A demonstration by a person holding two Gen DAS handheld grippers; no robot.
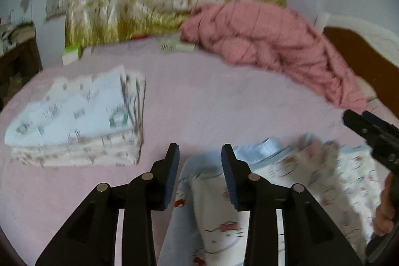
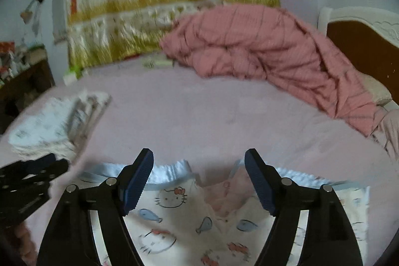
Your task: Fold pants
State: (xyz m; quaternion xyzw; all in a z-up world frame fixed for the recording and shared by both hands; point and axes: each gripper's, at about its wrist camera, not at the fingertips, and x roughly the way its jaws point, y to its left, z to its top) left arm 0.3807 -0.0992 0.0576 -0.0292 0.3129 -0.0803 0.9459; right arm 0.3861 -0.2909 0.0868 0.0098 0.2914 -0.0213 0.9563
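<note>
Both the left gripper (image 1: 200, 150) and right gripper (image 2: 199, 155) hover with jaws apart over the unfolded cartoon-print pants (image 2: 179, 216), so folding seems barely begun.

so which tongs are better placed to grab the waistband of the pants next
Right, probably. The right tongs hang open directly over the blue waistband of the pants. The left tongs, also open, sit over a leg near the pants' left edge.
</note>
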